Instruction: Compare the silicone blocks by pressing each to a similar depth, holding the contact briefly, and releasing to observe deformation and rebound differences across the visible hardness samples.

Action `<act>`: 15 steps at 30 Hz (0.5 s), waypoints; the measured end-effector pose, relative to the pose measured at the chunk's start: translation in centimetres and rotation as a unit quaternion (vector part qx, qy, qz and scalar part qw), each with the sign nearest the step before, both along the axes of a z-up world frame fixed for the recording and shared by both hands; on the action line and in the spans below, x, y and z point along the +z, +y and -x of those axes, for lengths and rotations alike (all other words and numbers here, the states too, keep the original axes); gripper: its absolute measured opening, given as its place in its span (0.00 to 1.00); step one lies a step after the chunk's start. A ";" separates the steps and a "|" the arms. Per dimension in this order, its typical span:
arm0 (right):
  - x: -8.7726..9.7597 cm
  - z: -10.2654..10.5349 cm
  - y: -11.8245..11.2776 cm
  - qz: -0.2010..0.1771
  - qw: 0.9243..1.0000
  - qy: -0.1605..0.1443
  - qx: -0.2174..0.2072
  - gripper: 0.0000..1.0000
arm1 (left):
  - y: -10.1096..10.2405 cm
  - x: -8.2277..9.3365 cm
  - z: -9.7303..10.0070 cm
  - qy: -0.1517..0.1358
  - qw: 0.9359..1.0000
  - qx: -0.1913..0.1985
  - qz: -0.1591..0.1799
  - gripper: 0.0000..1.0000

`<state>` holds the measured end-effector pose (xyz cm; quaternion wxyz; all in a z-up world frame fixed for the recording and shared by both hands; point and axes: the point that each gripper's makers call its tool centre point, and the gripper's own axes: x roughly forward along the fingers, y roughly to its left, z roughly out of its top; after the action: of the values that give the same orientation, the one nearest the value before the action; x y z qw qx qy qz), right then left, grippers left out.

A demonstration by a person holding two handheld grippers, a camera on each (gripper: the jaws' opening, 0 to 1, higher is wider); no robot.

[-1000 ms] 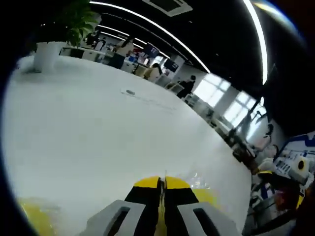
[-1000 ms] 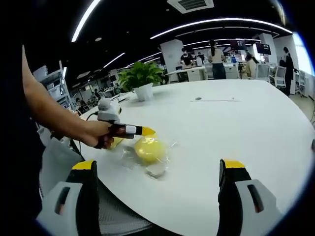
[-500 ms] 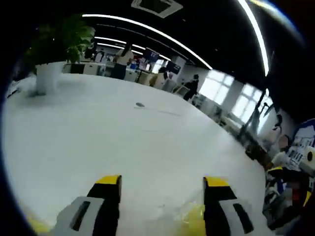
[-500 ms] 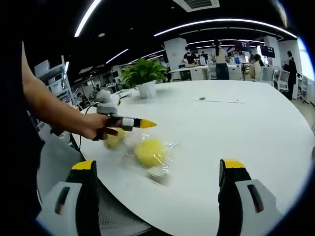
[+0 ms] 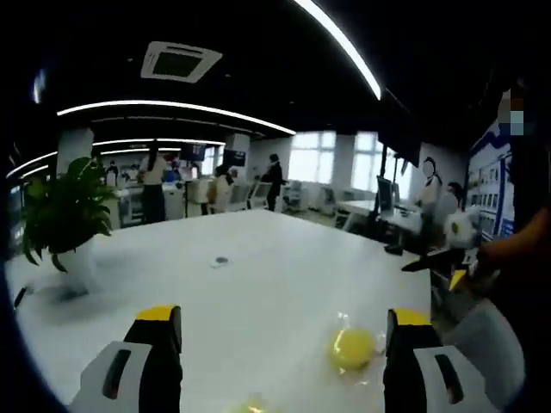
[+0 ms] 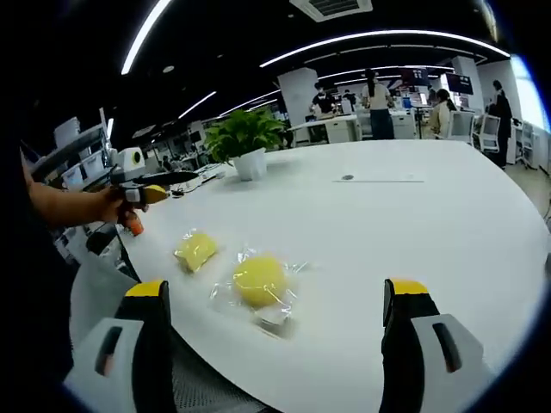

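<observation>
On the white table (image 6: pixel 430 232) two yellow silicone pieces lie in clear wrap near its close edge. The round block (image 6: pixel 258 280) sits in crinkled plastic, and the smaller block (image 6: pixel 195 249) lies just beside it, on the side toward the person's hand (image 6: pixel 108 206), the two apart. In the right gripper view, the left gripper (image 6: pixel 164 181) is held in that hand off the table's edge, above and well apart from the smaller block; whether its jaws are spread cannot be told from there. In the left gripper view, the left gripper (image 5: pixel 280 323) has its yellow-tipped jaws wide apart with nothing between them, and the round block (image 5: pixel 353 347) shows on the table just inside the right-hand jaw. The right gripper (image 6: pixel 284 297) also stands wide open and empty, short of the round block. A potted plant (image 6: pixel 245 142) stands farther back on the table, well beyond both blocks.
</observation>
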<state>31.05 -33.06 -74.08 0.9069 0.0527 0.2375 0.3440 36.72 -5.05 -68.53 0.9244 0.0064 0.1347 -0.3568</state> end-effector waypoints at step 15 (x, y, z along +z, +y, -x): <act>-1.2 1.7 0.8 0.039 0.999 -0.024 0.024 0.96 | 11.0 -4.3 7.8 0.032 0.994 0.107 -0.015 1.00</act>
<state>29.39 -32.25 -75.25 0.9053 0.0033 0.2301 0.3569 28.96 5.95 -72.87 0.9522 -0.0053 0.1695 -0.2540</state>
